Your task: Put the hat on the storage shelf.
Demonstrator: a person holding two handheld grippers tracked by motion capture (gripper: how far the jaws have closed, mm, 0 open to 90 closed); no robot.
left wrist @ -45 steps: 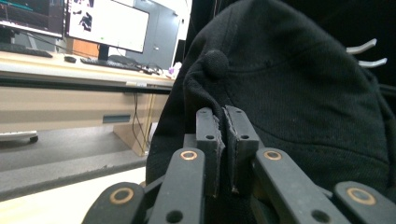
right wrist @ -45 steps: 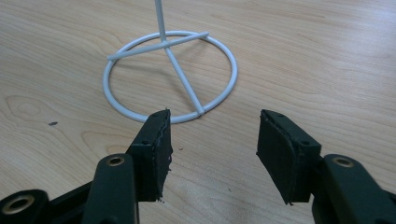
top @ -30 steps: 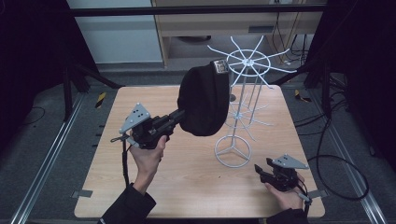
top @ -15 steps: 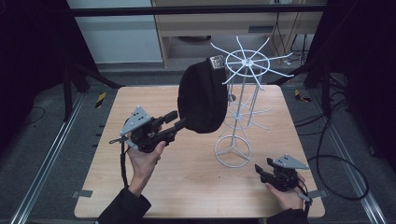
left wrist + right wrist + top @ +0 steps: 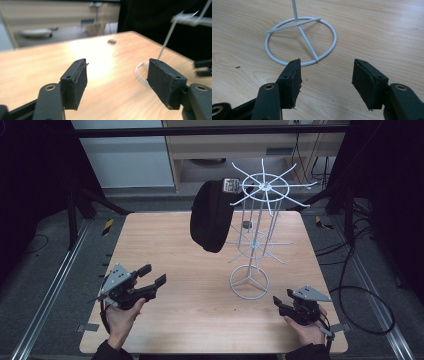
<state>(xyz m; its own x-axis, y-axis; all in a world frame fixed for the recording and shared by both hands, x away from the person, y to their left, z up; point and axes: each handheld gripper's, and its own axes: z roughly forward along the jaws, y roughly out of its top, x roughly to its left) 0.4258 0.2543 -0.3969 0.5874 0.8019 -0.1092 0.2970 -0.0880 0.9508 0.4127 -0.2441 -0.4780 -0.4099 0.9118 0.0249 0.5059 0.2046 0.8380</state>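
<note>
Ahead of our left gripper, well apart from its spread, empty jaws, the black cap hangs on an upper arm of the white wire rack. Just beyond our right gripper, whose jaws also stand apart and empty, sits the rack's ring base on the wooden table.
</note>
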